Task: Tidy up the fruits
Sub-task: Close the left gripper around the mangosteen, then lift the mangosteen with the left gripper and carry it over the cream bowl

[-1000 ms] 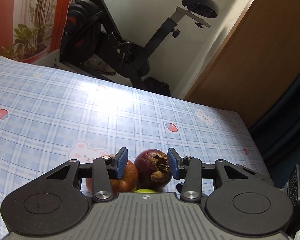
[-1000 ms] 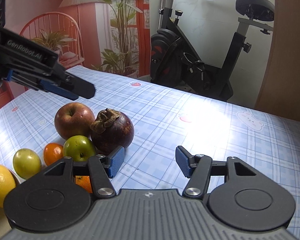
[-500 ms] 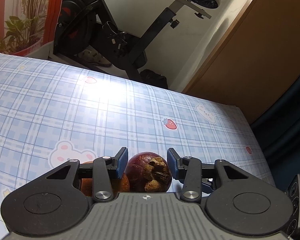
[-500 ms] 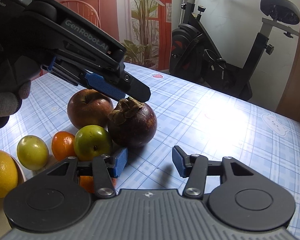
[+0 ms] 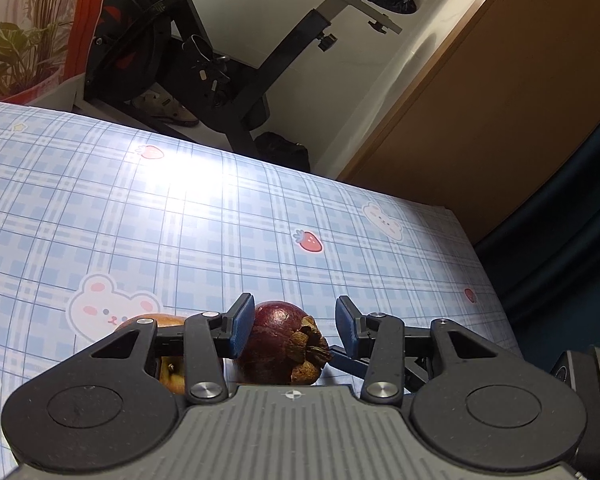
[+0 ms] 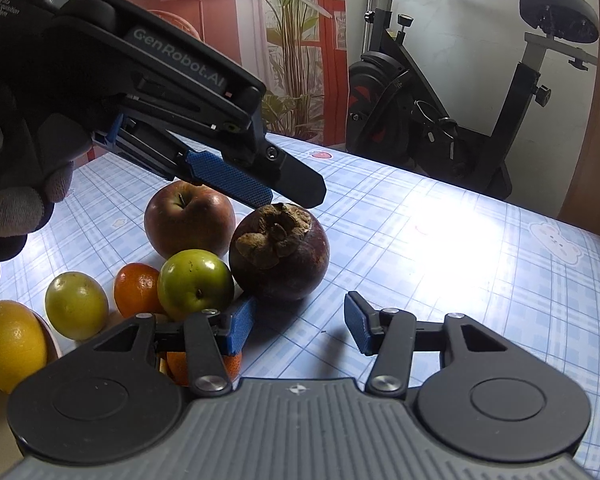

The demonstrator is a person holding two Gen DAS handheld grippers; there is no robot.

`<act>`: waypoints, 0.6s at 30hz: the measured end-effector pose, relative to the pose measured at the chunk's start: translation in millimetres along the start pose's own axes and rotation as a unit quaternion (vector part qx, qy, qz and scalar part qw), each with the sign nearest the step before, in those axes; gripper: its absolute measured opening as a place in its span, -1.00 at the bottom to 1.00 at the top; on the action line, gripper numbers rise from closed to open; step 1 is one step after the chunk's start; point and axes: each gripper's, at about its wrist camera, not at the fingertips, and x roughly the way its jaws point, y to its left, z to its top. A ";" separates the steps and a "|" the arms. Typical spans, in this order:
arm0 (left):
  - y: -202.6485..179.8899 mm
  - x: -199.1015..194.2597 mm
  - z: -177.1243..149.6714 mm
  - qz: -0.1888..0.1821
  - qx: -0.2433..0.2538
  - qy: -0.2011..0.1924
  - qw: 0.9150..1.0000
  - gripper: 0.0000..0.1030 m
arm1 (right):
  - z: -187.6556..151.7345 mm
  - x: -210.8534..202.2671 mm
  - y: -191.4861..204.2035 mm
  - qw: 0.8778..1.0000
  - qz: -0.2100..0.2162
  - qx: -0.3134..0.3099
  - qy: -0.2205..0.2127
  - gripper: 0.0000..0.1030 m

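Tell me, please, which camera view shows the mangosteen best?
The right wrist view: the mangosteen sits whole and well lit on the tablecloth, dried calyx up, beside the apple. The left wrist view shows only part of it, low between the left tool fingers.

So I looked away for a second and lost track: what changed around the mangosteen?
The left gripper came in from the left over the apple and now hangs just above the mangosteen, which shows between its jaws in the left wrist view, not gripped. The right gripper narrowed its jaws a little, empty. The fruits kept their places.
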 end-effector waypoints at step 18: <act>-0.3 6.9 -1.9 0.002 -0.005 0.020 1.000 -0.11 | 6.2 6.6 4.1 1.000 0.006 0.000 0.001 0.11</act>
